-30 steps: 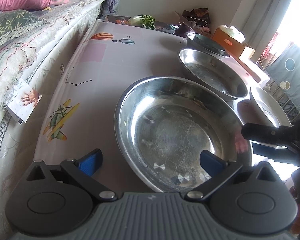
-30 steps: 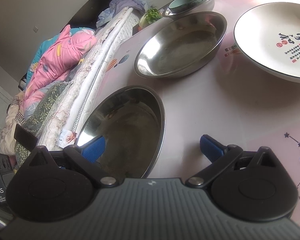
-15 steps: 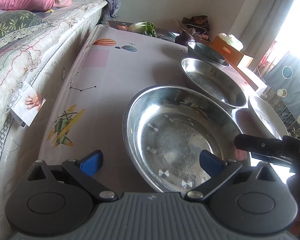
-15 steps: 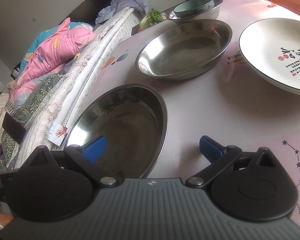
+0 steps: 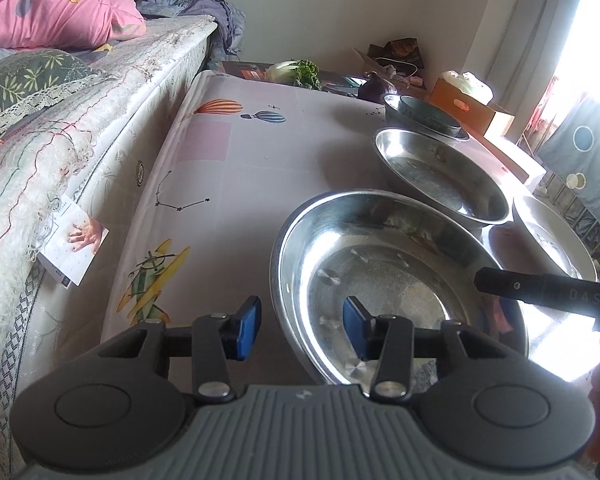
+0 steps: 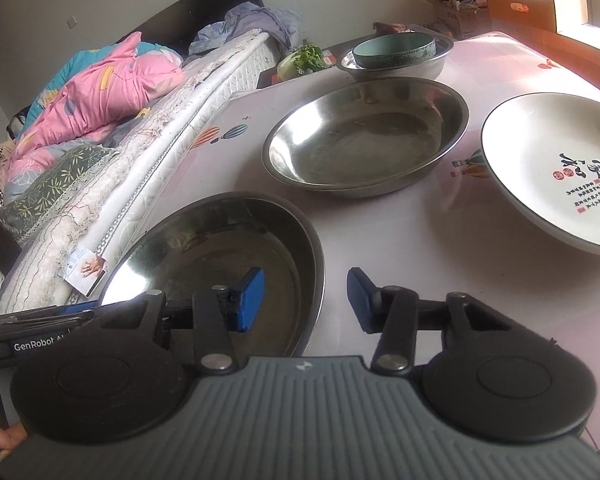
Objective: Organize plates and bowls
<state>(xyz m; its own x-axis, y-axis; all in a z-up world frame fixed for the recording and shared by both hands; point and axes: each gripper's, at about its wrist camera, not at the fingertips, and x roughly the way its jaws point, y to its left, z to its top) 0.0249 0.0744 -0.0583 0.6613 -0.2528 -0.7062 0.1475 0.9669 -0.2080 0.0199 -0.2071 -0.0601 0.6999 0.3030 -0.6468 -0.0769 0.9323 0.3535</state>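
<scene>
A wide steel dish (image 5: 380, 280) (image 6: 220, 252) lies nearest on the pink table. My left gripper (image 5: 300, 324) straddles its left rim and my right gripper (image 6: 306, 300) straddles its right rim. Both sets of jaws are closing, with the rim between the blue pads and a gap still showing on each side. Behind it sits a second steel dish (image 5: 440, 176) (image 6: 364, 136). A white plate with calligraphy (image 6: 560, 168) (image 5: 552, 236) lies to the right. At the back, a teal bowl (image 6: 394, 50) (image 5: 428, 114) rests inside a steel bowl (image 6: 432, 64).
A mattress (image 5: 80, 152) with a pink quilt (image 6: 100, 92) runs along the table's left edge, and a paper tag (image 5: 76, 244) hangs from it. Leafy greens (image 5: 300, 72) and cardboard boxes (image 6: 540, 4) stand beyond the far end. The tablecloth (image 5: 228, 184) is bare left of the dishes.
Both grippers' jaws have narrowed from wide open to about a third, each around the near dish's rim. The hands have barely shifted.
</scene>
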